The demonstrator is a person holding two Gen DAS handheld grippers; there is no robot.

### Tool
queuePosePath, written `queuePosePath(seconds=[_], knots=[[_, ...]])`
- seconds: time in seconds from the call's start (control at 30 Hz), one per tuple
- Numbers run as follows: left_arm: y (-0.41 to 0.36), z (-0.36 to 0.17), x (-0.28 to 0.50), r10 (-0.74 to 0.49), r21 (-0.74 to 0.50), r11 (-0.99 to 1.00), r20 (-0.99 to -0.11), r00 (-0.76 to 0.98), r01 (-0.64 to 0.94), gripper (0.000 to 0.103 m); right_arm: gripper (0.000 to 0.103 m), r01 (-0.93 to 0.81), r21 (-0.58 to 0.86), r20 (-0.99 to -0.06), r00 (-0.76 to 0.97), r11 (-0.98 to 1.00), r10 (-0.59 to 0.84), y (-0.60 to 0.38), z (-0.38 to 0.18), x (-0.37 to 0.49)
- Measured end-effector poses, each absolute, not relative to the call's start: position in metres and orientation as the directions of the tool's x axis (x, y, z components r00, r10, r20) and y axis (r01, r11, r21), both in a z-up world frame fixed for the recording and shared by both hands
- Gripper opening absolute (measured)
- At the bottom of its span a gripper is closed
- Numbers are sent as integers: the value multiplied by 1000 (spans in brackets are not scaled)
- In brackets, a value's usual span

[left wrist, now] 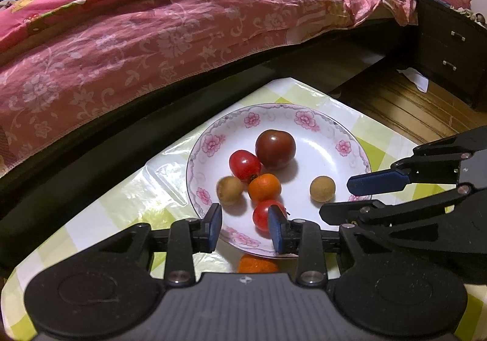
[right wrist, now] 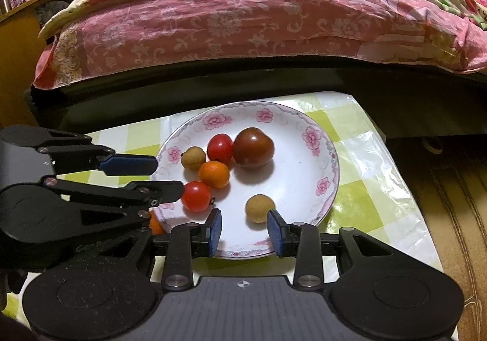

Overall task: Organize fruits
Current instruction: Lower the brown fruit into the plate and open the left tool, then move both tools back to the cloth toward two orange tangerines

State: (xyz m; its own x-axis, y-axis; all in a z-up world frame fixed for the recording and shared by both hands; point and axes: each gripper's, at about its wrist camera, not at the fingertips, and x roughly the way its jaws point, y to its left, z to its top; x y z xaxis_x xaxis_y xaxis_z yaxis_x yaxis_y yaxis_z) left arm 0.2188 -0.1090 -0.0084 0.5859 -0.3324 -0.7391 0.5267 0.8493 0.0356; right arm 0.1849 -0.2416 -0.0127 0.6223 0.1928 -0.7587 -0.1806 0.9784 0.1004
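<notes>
Fruits (left wrist: pixel 275 144) lie on the plate (left wrist: pixel 328 131); both tongs (left wrist: pixel 245 225) (right wrist: pixel 243 228) hover released, gripping nothing

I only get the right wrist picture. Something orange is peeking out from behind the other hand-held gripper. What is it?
Observer: The left wrist view shows a small orange fruit lying on the table, just outside the plate.
Operator: Is that gripper holding it?
Observer: No. From its own camera, the left hand-held gripper has its pads apart with nothing between them. The fruit lies nearer the camera than the pads.
</notes>
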Motion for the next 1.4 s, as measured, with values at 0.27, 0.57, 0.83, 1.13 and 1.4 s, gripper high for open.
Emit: queuePosePath(seconds=[0.27,0.57,0.83,1.13,1.4], knots=[[-101,-5,212,-328,45,848,-737,590,528,41,32,-207,100,-754,623,973,210,-233,-10,178],[-89,0,202,-331,50,846,-732,596,531,42,35,-235,97,-756,615,967,225,-223,-8,171],[-80,-1,196,-324,60,843,-738,592,535,42,35,-264,99,-762,600,959,244,-214,-9,167],[-70,-2,188,-337,54,833,-740,582,551,45,36,-283,120,-767,582,952,270,-208,-9,162],[-53,-9,174,-330,64,817,-763,556,573,47,36,-314,128,-786,546,941,289,-198,-15,154]])
